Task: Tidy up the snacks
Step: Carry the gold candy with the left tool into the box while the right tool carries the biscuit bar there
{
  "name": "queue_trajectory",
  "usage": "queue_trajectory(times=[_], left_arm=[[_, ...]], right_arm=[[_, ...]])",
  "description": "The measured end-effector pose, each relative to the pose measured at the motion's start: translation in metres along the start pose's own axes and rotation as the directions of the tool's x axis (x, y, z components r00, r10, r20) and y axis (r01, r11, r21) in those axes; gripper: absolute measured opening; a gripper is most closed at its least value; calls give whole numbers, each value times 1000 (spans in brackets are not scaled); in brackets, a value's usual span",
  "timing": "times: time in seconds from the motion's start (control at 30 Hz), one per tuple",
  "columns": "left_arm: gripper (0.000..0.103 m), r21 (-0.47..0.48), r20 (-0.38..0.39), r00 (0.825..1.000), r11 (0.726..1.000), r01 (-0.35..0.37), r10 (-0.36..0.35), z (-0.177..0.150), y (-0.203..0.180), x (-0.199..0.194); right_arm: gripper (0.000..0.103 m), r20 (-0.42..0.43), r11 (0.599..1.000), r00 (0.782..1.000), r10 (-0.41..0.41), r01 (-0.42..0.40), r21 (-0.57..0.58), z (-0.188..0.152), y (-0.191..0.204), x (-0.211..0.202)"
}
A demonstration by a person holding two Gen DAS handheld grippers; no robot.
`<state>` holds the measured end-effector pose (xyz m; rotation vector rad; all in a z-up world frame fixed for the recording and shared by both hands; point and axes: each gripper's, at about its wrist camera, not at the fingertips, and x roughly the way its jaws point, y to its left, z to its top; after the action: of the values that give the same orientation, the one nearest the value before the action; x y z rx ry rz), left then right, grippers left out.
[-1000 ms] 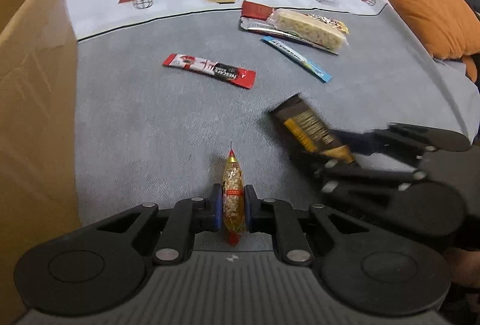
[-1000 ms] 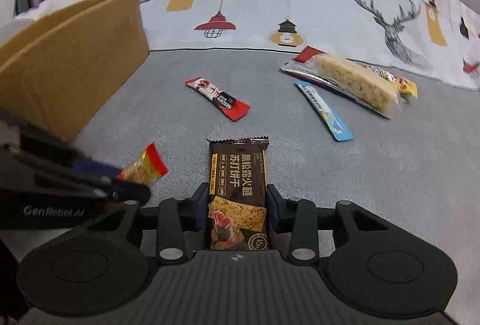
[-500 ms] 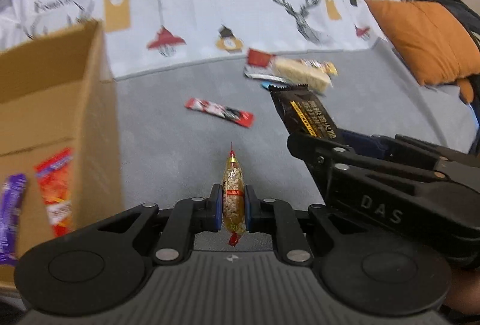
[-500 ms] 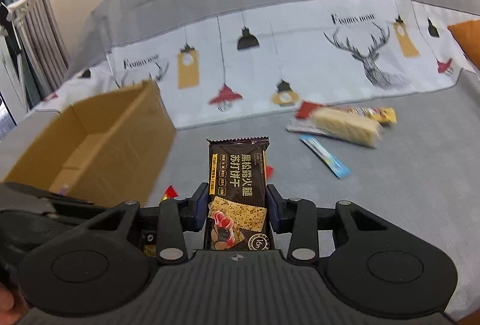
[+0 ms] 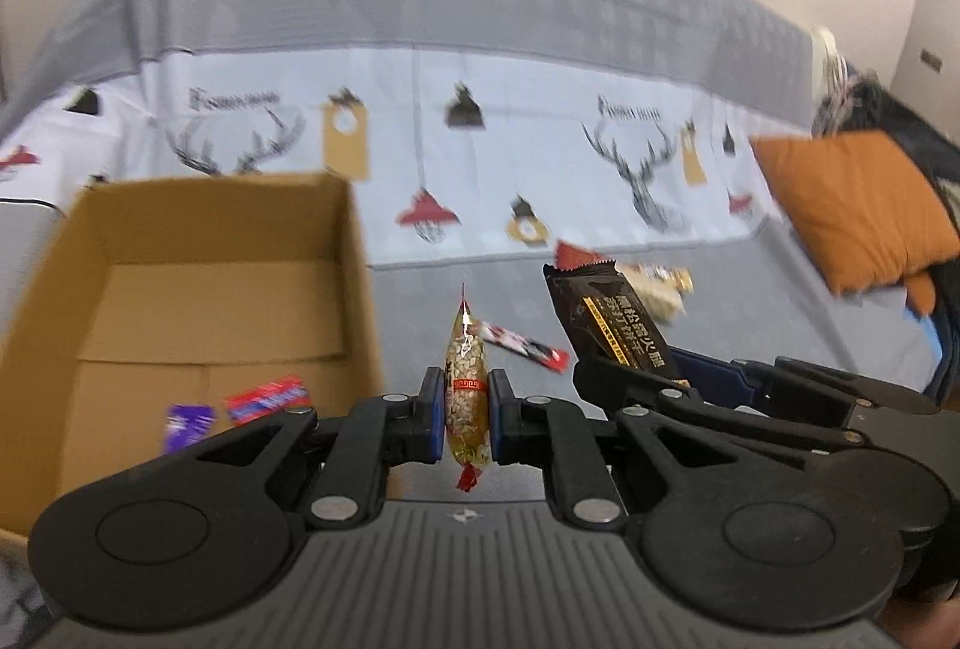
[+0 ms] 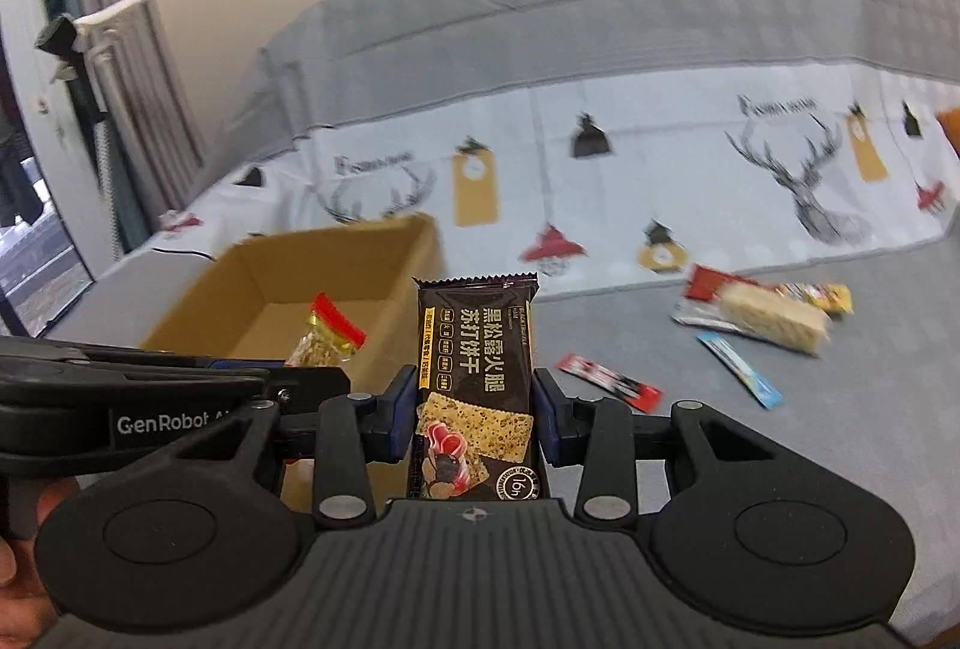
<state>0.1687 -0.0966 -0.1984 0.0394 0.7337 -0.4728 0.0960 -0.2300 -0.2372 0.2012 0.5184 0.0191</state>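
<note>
Cardboard box (image 5: pixel 180 289): left open-topped on the bed, so snacks can be dropped in.
Left tongs (image 5: pixel 467 412): clamped on nuts (image 5: pixel 465 397), carried boxward.
Right tongs (image 6: pixel 474 415): clamped on crackers (image 6: pixel 474 385).

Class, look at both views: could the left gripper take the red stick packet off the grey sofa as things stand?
Probably not: the left gripper has its jaws shut on the peanut packet, and the red stick packet lies beyond.

Both grippers are black plastic. The left gripper (image 5: pixel 467 424) and the right gripper (image 6: pixel 474 418) each have two big round discs, silver screws, a ribbed grey middle part and blue pads on the fingers. White letters on the left one's side read "GenRobot".
</note>
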Motion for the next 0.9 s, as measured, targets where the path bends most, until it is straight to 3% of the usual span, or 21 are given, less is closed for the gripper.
queue_trajectory(times=[0.3,0.43,0.57,0.7,0.9], left_arm=[[15,-59,129,988,995,-84,91,9,68,-79],[15,-111,220,968,989,-98,121,18,89,-112],[15,-159,273,950,981,-111,152,19,105,-128],[15,-165,248,955,978,-127,166,13,119,-118],[15,-200,145,970,966,-163,194,-8,146,-72]], right_arm=[[41,74,988,992,104,-94,-126,43,100,-13],[41,144,966,981,130,-92,-241,60,139,-27],[41,166,953,973,159,-107,-283,67,160,-29],[41,127,951,976,175,-134,-278,62,163,-10],[41,28,957,985,171,-160,-241,38,162,32]])
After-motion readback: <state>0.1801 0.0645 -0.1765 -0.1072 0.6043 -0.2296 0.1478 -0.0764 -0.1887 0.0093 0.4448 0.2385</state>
